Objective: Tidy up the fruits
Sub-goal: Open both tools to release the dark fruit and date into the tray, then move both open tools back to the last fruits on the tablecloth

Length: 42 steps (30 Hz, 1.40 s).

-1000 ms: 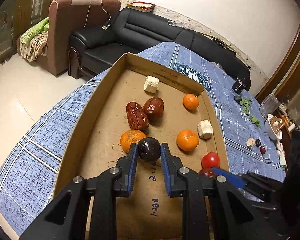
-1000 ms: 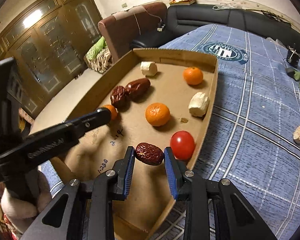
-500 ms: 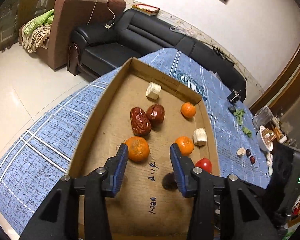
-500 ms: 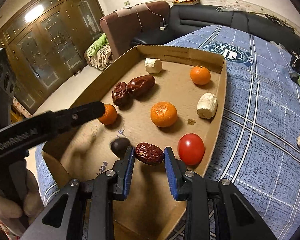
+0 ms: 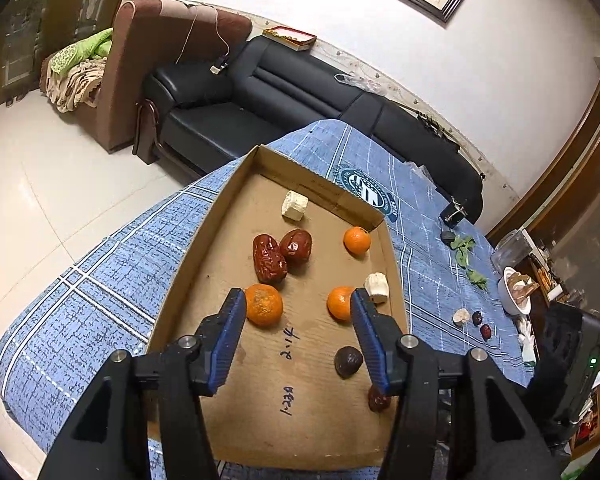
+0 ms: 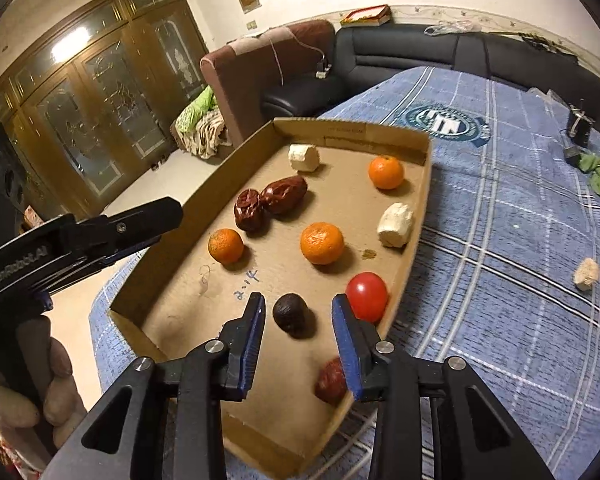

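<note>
A shallow cardboard tray (image 5: 188, 256) (image 6: 412, 240) lies on a blue checked cloth. In it are three oranges (image 5: 264, 305) (image 6: 322, 242), two red dates side by side (image 5: 269, 258) (image 6: 282, 194), two white chunks (image 5: 295, 206) (image 6: 395, 224), a red tomato (image 6: 367, 296), a dark round fruit (image 5: 348, 361) (image 6: 290, 312) and a loose red date (image 5: 379, 398) (image 6: 331, 381). My left gripper (image 5: 298, 306) is open and empty, above the tray's near half. My right gripper (image 6: 299, 310) is open and empty; the loose date lies just under its right finger.
On the cloth right of the tray lie a white chunk (image 5: 461, 316) (image 6: 587, 274), two small dark fruits (image 5: 482, 325), green leaves (image 5: 464, 250) and a white bowl (image 5: 514, 290). A black sofa (image 5: 260, 96) and brown armchair (image 5: 156, 64) stand beyond the table.
My left gripper let go of the dark round fruit, opened wide and drew back upward. My right gripper opened and released the red date, which now lies in the tray's near corner.
</note>
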Each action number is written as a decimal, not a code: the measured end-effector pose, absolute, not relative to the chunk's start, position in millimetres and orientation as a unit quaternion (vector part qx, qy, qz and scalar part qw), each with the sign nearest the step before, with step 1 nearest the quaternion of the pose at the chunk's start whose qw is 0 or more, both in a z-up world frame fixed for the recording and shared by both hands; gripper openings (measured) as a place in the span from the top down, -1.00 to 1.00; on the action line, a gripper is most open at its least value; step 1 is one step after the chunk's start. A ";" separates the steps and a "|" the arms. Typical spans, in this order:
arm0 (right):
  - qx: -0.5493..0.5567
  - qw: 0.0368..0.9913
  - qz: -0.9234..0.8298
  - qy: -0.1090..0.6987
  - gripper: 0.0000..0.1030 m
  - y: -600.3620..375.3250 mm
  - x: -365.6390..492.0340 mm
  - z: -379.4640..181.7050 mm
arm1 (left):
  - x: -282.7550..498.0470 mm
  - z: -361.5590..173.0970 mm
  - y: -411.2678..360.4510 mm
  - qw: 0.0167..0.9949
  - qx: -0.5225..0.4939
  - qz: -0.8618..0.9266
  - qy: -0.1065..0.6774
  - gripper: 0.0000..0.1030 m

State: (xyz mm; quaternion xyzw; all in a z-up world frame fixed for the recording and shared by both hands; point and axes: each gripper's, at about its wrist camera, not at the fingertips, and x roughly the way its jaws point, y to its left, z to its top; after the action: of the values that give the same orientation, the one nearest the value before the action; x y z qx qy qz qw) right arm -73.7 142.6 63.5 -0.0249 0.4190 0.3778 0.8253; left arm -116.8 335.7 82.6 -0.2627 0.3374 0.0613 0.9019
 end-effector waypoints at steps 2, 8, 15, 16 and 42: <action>-0.019 0.828 0.374 0.417 0.22 133.7 -75.8 66.6 | -118.1 84.5 333.4 0.902 -0.261 0.061 0.337 -0.04; 0.015 0.839 0.350 0.417 0.20 90.8 -76.2 71.1 | -121.6 89.7 321.9 0.905 -0.253 0.056 0.338 -0.05; 0.058 0.851 0.305 0.424 0.18 29.9 -67.9 66.6 | -120.6 95.6 303.1 0.908 -0.238 0.047 0.341 -0.08; 0.065 0.851 0.299 0.426 0.18 20.7 -66.4 64.7 | -119.8 95.8 299.4 0.908 -0.235 0.044 0.343 -0.10; 0.148 0.875 0.135 0.440 0.18 -173.3 -48.1 36.7 | -77.3 92.4 163.4 0.908 -0.110 -0.058 0.400 -0.18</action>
State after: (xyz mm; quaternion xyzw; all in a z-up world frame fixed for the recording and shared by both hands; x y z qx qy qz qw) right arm -48.1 -173.3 36.7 0.1476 0.4402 0.1353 0.8753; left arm -77.3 163.4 92.4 -0.1100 0.4002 -0.0576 0.9080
